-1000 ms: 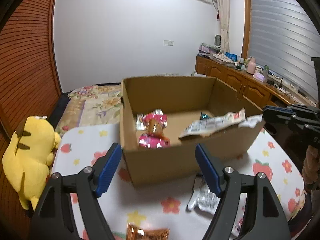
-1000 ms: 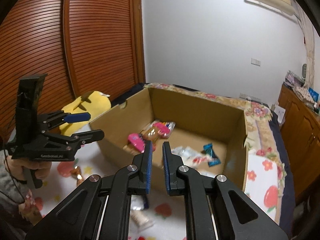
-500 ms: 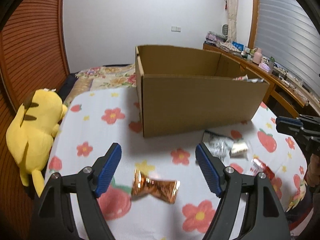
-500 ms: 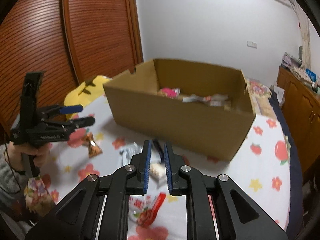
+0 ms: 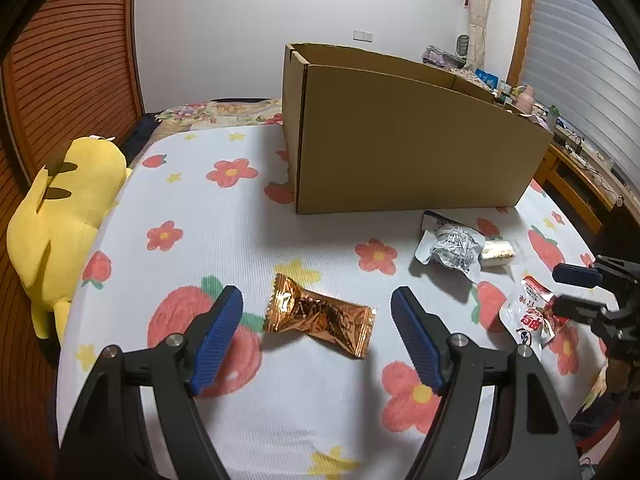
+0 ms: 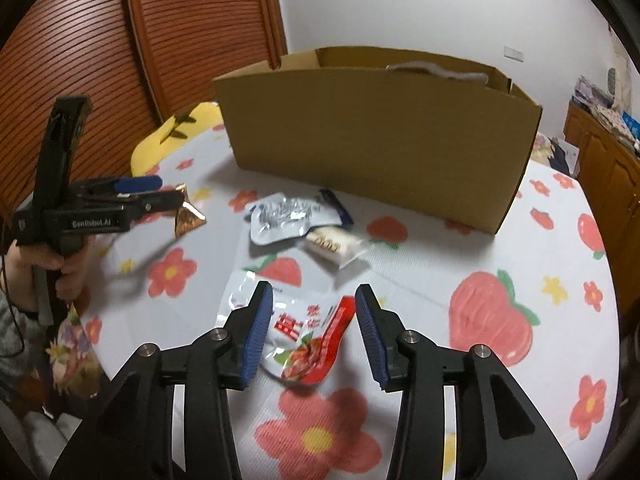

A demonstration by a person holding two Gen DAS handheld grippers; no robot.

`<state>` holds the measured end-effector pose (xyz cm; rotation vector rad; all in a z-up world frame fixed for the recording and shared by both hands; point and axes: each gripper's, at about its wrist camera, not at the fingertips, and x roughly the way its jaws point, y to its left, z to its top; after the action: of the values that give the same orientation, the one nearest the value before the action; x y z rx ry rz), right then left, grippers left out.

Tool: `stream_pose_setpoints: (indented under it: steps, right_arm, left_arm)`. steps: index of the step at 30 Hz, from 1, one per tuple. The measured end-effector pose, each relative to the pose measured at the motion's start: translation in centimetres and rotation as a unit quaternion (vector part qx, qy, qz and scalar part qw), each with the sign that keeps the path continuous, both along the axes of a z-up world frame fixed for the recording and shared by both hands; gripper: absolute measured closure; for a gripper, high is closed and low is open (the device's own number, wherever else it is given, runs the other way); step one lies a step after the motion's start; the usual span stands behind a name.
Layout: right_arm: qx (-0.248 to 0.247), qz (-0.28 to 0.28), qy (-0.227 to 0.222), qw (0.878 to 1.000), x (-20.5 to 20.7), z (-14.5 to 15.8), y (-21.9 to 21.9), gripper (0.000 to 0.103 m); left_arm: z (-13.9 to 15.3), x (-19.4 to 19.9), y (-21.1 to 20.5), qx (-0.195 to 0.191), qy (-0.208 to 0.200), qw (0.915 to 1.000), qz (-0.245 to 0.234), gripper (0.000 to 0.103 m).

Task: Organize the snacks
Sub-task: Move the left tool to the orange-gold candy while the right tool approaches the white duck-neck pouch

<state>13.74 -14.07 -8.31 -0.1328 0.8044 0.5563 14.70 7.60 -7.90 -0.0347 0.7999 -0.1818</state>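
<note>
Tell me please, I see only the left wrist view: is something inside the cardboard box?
Observer: Yes, a white packet shows above the far rim of the cardboard box.
Operator: What does the right gripper have under it?
Observer: The red-and-white snack pouch lies between its fingers; the jaws are opening and the pads do not press it.
Operator: Who holds my left gripper?
Observer: A hand grips its handle.

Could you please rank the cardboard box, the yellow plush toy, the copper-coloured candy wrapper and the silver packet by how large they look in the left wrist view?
1. cardboard box
2. yellow plush toy
3. and 4. copper-coloured candy wrapper and silver packet: they look close in size, and the wrapper lies nearer the camera, so I would not rank them.
</note>
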Motion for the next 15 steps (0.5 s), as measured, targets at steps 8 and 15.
stream_pose_setpoints:
  steps: [8, 15]
  right_arm:
    - [-0.014, 0.007, 0.018, 1.000, -1.4, -1.1, 0.1, 0.038]
    - [-0.064, 0.019, 0.012, 0.998, -1.7, -2.0, 1.2, 0.036]
  left_arm:
    - [-0.9, -0.1, 0.3, -0.004, 0.006, 1.0000, 0.004, 0.026]
    - [-1.3, -0.1, 0.1, 0.007, 0.008, 0.9999, 0.003, 0.026]
